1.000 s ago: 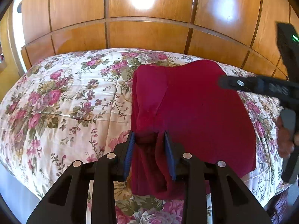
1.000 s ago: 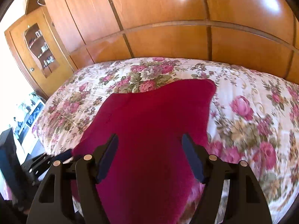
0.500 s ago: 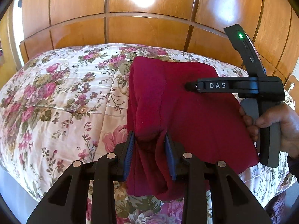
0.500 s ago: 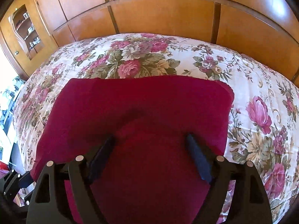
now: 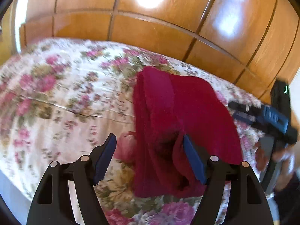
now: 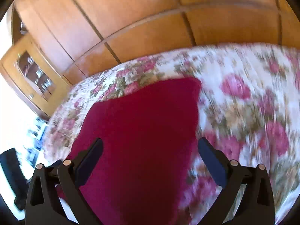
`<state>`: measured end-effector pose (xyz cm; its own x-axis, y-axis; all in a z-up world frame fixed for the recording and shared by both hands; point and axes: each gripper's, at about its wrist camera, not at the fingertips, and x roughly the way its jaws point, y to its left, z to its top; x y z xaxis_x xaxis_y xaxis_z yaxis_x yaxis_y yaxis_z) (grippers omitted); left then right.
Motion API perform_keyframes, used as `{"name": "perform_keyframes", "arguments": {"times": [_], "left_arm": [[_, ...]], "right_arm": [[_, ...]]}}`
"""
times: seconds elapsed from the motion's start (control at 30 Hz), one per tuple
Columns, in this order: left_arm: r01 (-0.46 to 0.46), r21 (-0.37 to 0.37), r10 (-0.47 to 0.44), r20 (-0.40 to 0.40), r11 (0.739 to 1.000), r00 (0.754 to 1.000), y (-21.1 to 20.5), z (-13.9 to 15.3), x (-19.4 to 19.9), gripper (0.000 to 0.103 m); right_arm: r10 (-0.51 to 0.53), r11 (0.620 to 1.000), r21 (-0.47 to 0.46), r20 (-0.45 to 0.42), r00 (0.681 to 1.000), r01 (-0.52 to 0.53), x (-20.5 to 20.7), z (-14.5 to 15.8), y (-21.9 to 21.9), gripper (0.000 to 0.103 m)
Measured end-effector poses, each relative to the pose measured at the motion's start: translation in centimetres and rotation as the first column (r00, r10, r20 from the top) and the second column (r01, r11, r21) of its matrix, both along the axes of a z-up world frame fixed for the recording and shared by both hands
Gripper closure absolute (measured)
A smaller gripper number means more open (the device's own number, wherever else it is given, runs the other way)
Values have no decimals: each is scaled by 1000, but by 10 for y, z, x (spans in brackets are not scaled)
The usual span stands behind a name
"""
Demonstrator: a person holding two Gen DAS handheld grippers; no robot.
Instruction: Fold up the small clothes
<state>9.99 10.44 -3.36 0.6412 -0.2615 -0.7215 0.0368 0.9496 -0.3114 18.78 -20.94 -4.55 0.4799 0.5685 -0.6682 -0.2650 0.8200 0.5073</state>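
Observation:
A dark red garment (image 5: 187, 121) lies on the floral bedspread (image 5: 56, 103), its left side folded over the middle. My left gripper (image 5: 150, 157) is open just above the garment's near edge, its jaws wide apart with cloth lying between them. The right gripper (image 5: 262, 116) shows in the left wrist view at the garment's right side. In the right wrist view the garment (image 6: 140, 131) fills the middle, and my right gripper (image 6: 150, 161) is open above it, holding nothing.
Wooden wardrobe panels (image 5: 150, 28) stand behind the bed. A glass-front cabinet (image 6: 31, 75) stands at the left in the right wrist view. The bed's near edge (image 5: 16, 191) runs along the lower left. The person's hand (image 5: 281, 157) holds the right gripper.
My left gripper has opened and let go of the garment's edge. The right gripper has drawn back to the right, off the garment. Both views are blurred by motion.

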Motion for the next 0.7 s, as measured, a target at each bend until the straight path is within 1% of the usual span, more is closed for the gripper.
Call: {"name": "perform_keyframes", "arguments": {"times": [0.07,0.13,0.2,0.27,0.33,0.37,0.4,0.43,0.47,0.5,0.53,0.63,0.7], "left_arm": [[17,-42,-18,-26,999,999,2,-5,12,31],[11,-53,-13,-41,999,999,3,-10,21,31],[38,-85,-43,-62,996,997,4,-16,30,31],[60,-131,-73,-96,990,993,3,-26,40,31],[76,-182,-99,-122,980,988,3,-38,49,35],[86,-222,-116,-128,971,985,4,-45,53,39],[87,-249,-123,-133,965,983,4,-50,55,45],[86,-275,-127,-135,958,983,4,-52,56,49],[99,-291,-140,-124,952,982,3,-50,55,56],[111,-290,-149,-112,950,982,0,-48,54,60],[123,-286,-158,-103,950,982,-2,-45,52,61],[158,-300,-190,-80,941,979,-11,-33,50,63],[199,-308,-227,-55,930,972,-27,-21,53,64]], "right_arm": [[-9,999,35,-41,999,10,-1,-11,-7,3],[-15,998,60,-71,997,19,-1,-20,-10,3],[11,996,91,-85,996,-3,1,-27,-8,3],[49,991,132,-104,993,-35,5,-34,0,6],[75,985,161,-116,990,-56,9,-40,7,15],[83,984,168,-114,990,-64,10,-42,10,19],[88,983,169,-117,989,-67,11,-43,13,27],[89,984,163,-115,989,-69,11,-43,15,37],[90,983,169,-114,989,-70,10,-41,15,43],[87,982,176,-109,990,-67,8,-37,14,55],[85,982,175,-87,993,-69,4,-29,13,60],[84,987,139,-7,996,-82,-11,-3,9,63],[64,988,136,48,997,-69,-24,15,-6,63]]}}
